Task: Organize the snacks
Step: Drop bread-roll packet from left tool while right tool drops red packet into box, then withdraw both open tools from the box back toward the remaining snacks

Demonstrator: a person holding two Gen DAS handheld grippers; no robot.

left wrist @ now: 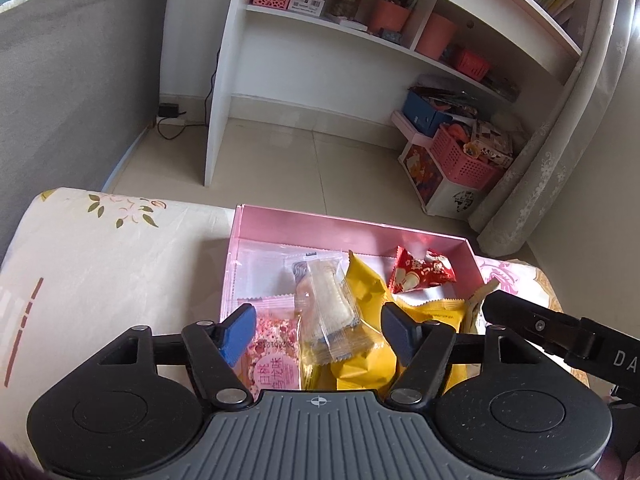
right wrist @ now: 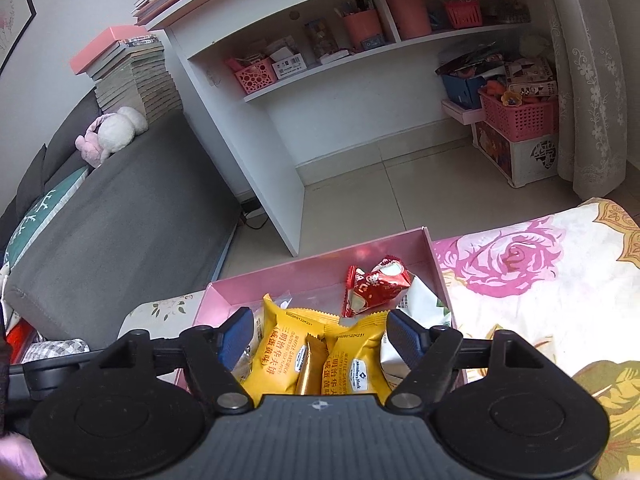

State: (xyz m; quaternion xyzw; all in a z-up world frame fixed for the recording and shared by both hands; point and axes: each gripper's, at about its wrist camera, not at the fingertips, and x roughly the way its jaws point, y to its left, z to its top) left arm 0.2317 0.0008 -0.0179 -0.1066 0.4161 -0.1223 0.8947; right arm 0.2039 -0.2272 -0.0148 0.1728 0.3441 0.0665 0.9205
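Snacks lie heaped in the pink box (left wrist: 400,236) on my flowered cloth (left wrist: 100,248), and both my grippers hang over them with nothing in their grip. My left gripper (left wrist: 320,334) has its jaws spread apart; below the gap sits a clear-wrapped biscuit (left wrist: 330,300), lying across a yellow packet (left wrist: 362,296), with a pink packet (left wrist: 274,354) just beside my left pad. The pads press on none of them. A red packet (left wrist: 420,274) rests near the far right corner of the box, apart from the pile.

My right gripper (right wrist: 318,336) is likewise released, jaws wide. Between its pads I see 2 yellow packets, one on the left (right wrist: 272,352) and one on the right (right wrist: 354,360), with a slim gold bar (right wrist: 310,364) wedged upright between them. The same red packet (right wrist: 376,284) lies farther in, partly on a white and green packet (right wrist: 420,304) against the right wall of the box. In the left view, part of my right gripper reaches in from the right edge, over the near right side of the box.

Beyond the box stands a white shelf unit (right wrist: 280,168), with a grey sofa (right wrist: 120,220) to its left.
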